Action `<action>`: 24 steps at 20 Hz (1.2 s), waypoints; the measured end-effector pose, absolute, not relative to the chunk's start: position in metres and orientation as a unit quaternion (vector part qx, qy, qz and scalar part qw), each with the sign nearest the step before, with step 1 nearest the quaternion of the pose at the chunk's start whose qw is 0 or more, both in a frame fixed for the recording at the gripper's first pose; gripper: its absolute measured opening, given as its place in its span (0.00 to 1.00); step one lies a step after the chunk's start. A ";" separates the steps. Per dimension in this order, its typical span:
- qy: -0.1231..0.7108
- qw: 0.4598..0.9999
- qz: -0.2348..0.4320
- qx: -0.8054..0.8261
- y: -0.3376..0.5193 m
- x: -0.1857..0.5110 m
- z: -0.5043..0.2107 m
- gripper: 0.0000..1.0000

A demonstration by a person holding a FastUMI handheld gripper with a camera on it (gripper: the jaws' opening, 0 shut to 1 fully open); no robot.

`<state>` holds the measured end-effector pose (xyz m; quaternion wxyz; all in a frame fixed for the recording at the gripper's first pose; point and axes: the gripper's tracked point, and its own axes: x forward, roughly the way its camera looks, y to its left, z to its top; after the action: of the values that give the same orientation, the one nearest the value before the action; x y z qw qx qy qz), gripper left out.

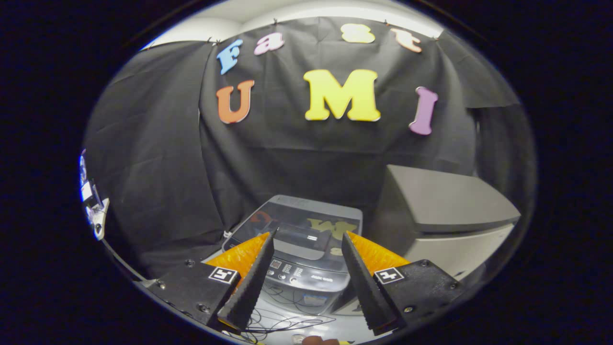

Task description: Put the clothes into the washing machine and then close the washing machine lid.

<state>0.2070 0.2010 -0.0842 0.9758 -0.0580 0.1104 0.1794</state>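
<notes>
A grey top-loading washing machine [306, 239] stands below and ahead of me, its glossy dark lid [311, 223] lying flat and shut. A control panel [301, 273] runs along its near edge. My gripper [309, 239] hangs well above the machine, open, with nothing between its fingers [254, 278]. The machine shows in the gap between them.
A grey boxy cabinet [445, 206] stands right of the machine. Thin dark cables [282, 323] lie on the pale floor in front of the machine. A small reddish-brown object [318, 340] lies on the floor below the fingers. Black cloth hangs behind and at the left.
</notes>
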 end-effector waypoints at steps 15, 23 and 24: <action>0.033 0.999 0.008 -0.010 0.021 -0.025 -0.001 0.91; 0.031 1.000 -0.002 0.006 -0.011 -0.032 -0.017 0.91; 0.028 1.000 -0.002 0.005 -0.013 -0.033 -0.014 0.92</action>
<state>-0.0331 -0.0133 -0.0138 0.9996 0.0047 0.0283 -0.0020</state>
